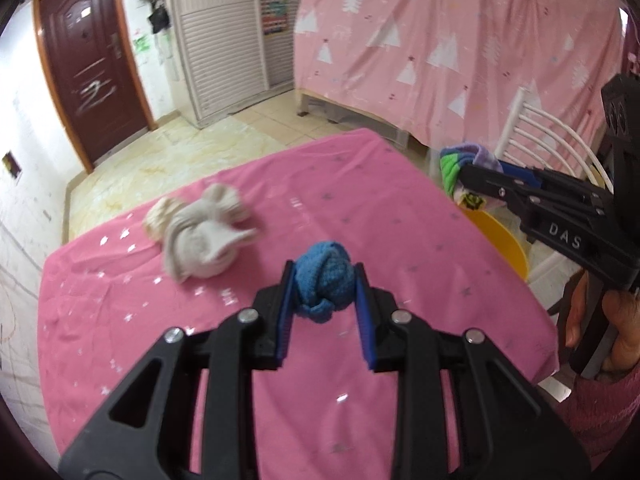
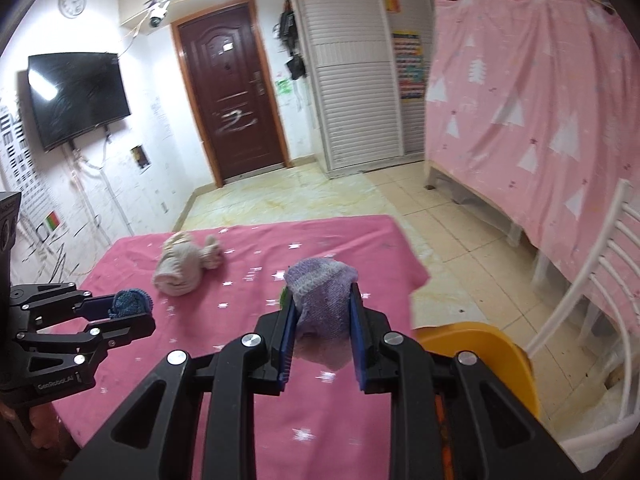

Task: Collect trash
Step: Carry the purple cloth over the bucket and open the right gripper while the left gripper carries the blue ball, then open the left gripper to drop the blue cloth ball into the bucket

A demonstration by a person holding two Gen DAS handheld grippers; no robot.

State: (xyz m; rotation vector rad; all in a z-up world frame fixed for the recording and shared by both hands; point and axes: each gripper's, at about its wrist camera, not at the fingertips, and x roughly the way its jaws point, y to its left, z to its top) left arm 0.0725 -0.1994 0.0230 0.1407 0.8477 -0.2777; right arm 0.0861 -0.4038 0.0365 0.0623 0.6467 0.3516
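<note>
1. The room has a cream tiled floor (image 2: 452,216) and white walls with scribbles on them.
2. A big pink sheet (image 1: 460,44) with white trees hangs down over a bed frame on the right side.
3. A white slatted wardrobe (image 2: 352,80) stands beside a dark brown door (image 2: 232,92).
4. A black TV (image 2: 76,96) hangs on the left wall, with a round clock (image 2: 73,2) above it.
5. The table (image 1: 400,208) wears a pink cloth with small white stars.
6. A white chair (image 2: 592,280) stands to the right of the table.
7. A yellow bin (image 2: 480,348) sits just beside the table's right edge.
8. A rolled-up beige sock bundle (image 1: 200,240) lies on the cloth, touched by nothing.
9. The left gripper (image 1: 325,280) is squeezed tight on a blue sock ball (image 1: 325,276), held above the cloth.
10. The right gripper (image 2: 323,312) is squeezed tight on a purple sock ball (image 2: 320,292), near the table's right edge and the yellow bin.
11. A hand (image 1: 616,328) holds the right gripper's handle.
</note>
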